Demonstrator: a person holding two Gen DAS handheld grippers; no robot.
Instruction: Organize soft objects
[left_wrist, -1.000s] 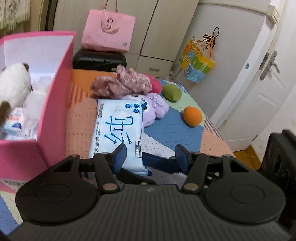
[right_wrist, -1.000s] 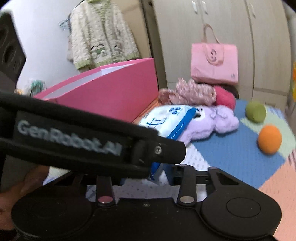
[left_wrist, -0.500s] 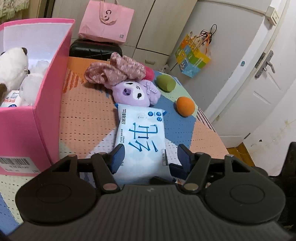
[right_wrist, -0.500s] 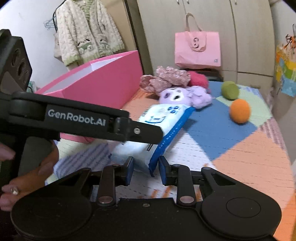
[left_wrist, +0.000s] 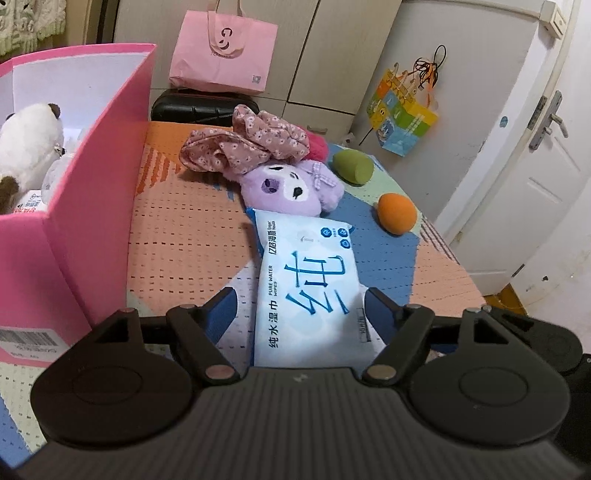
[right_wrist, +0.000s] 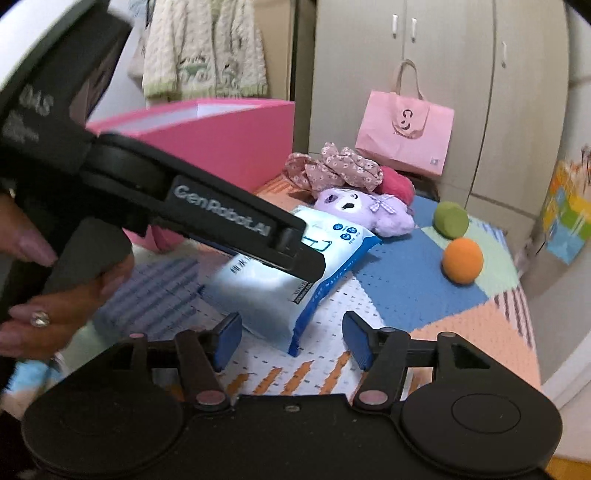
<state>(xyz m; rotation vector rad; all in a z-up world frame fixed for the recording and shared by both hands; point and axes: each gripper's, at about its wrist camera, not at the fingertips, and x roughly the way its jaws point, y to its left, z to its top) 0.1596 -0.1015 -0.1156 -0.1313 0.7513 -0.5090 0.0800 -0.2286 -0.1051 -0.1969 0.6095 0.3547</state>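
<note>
Lying lengthwise away between both opening tongs (left_wrist: 299, 306) (right_wrist: 291, 336), unpinched: wipes pack (left_wrist: 306, 280), far end against purple plush (left_wrist: 291, 192).

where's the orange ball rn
In the left wrist view the orange ball lies on the mat's right side, just in front of the green ball, right of the purple plush.

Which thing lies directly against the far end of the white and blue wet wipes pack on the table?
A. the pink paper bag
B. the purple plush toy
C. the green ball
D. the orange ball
B: the far end of the wet wipes pack meets the purple plush toy, while the orange ball and the green ball lie apart from it.
</note>
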